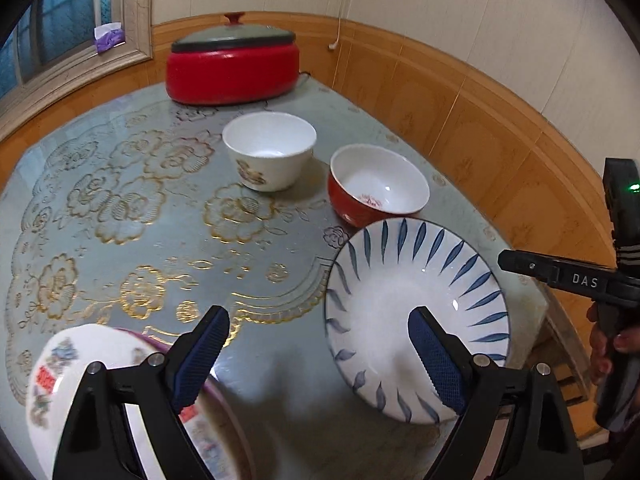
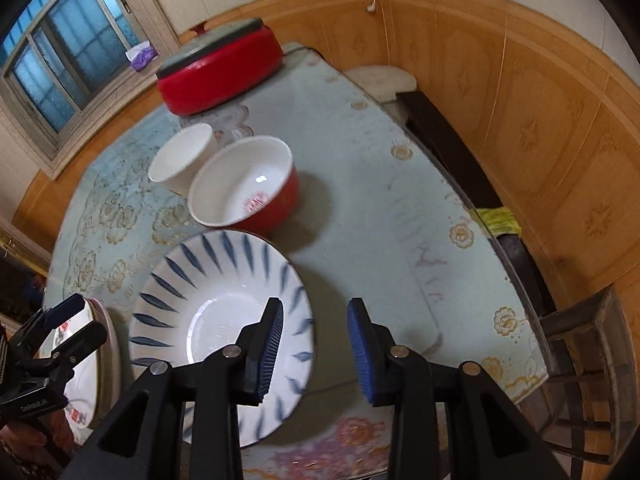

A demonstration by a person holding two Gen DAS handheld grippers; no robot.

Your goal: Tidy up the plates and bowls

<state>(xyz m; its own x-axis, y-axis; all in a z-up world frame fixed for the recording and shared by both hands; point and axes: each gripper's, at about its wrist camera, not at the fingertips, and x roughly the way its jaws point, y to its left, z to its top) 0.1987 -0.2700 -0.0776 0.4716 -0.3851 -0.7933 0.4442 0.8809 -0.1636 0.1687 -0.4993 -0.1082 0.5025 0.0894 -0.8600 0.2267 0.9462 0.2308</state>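
Observation:
A blue-striped white plate (image 1: 416, 320) (image 2: 224, 308) lies near the table's front edge. My right gripper (image 2: 316, 344) hovers at its right rim, narrowly open. Its left pad is over the plate and its right pad is past the rim, neither pressing on it. My left gripper (image 1: 320, 344) stands wide open over bare tablecloth, between the striped plate and a floral dish (image 1: 76, 376) (image 2: 90, 364) at the lower left. Its left finger overlaps the floral dish. Behind stand a red bowl (image 1: 376, 188) (image 2: 248, 188) and a white bowl (image 1: 268, 152) (image 2: 182, 156), both upright and empty.
A red pot (image 1: 232, 68) (image 2: 220, 72) with a grey lid stands at the back of the table (image 1: 120, 208). Wood-panelled walls close in behind and to the right. A dark bench (image 2: 452, 148) and a wooden stool (image 2: 588, 352) sit beyond the table's right edge.

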